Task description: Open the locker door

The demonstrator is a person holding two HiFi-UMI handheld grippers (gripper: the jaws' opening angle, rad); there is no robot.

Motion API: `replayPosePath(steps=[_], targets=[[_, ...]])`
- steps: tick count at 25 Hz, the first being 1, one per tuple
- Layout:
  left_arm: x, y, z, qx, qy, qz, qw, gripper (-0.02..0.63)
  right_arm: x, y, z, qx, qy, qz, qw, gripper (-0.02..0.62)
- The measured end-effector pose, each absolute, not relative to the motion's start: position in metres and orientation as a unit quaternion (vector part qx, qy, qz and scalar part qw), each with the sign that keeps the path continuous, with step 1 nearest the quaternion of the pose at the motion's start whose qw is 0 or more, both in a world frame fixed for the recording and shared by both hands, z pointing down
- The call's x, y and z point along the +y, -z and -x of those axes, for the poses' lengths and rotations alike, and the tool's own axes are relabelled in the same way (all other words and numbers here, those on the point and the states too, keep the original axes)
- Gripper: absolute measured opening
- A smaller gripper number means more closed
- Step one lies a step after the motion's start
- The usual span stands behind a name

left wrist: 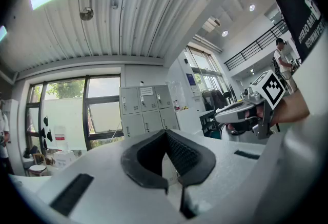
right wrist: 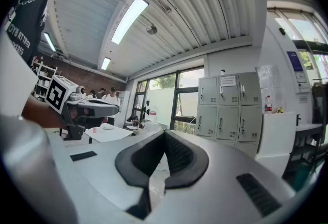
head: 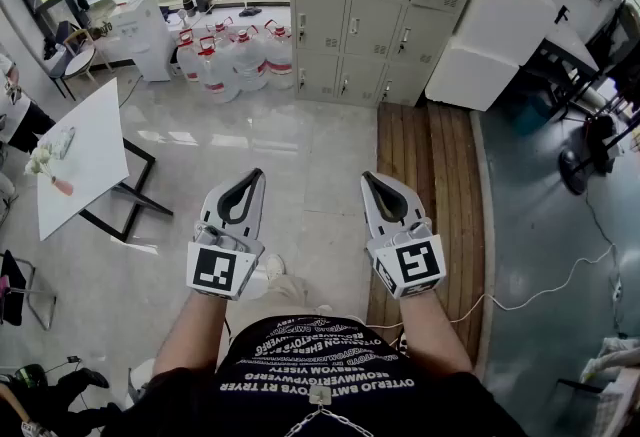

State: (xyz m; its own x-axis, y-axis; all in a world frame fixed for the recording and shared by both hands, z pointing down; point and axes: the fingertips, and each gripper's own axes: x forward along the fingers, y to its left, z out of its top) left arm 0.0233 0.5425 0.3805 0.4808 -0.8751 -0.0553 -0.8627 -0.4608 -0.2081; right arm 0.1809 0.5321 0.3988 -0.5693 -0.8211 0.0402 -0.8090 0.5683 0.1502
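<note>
Pale glossy floor runs ahead of both claws to the bank of grey lockers (head: 370,5), its doors all shut, standing well apart from them at the far wall. The left gripper (head: 254,177) and right gripper (head: 370,181) are held level side by side, each with its jaws brought together on nothing. Water bottles (head: 235,60) stand left of the lockers.

Lockers (head: 370,5): painted sheet metal, pale grey, matt, smooth. Floor (head: 260,155): pale, polished, glossy w/ window glare. Plank strip (head: 430,175): brown wood, matt, grooved btw boards. Water jugs (head: 235,60): clear plastic. Left gripper (head: 252,181) & right gripper (head: 372,183): white matt plastic shells; pads (left wrist: 185,154) black, ribbed, rubbery-looking. Ceiling (left wrist: 138,18): white ribbed panels.
</note>
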Motion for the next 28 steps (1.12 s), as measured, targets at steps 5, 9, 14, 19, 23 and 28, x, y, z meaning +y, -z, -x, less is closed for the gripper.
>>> replayPosePath(steps=[5,9,14,19,23,28], targets=[[0.523,-0.384,-0.016,0.508,0.033,0.853,0.112,-0.008,0.518,-0.406,-0.174,-0.881,0.046,-0.467,0.049,-0.006],[0.5,-0.391,-0.006,0.511,0.022,0.853,0.106,-0.008,0.497,-0.416,-0.161,-0.884,0.021,-0.465,0.05,-0.005],[0.465,-0.409,0.013,0.495,0.011,0.864,0.089,-0.008,0.468,-0.425,-0.142,-0.882,0.031,-0.467,0.058,-0.005],[0.421,-0.427,0.033,0.47,0.028,0.88,0.07,-0.008,0.429,-0.44,-0.12,-0.878,0.024,-0.474,0.063,-0.005],[0.38,-0.435,0.046,0.455,0.035,0.888,0.055,-0.008,0.394,-0.448,-0.098,-0.876,0.01,-0.478,0.064,-0.005],[0.335,-0.421,0.067,0.447,0.014,0.892,0.067,-0.008,0.352,-0.441,-0.065,-0.879,0.004,-0.472,0.059,-0.005]])
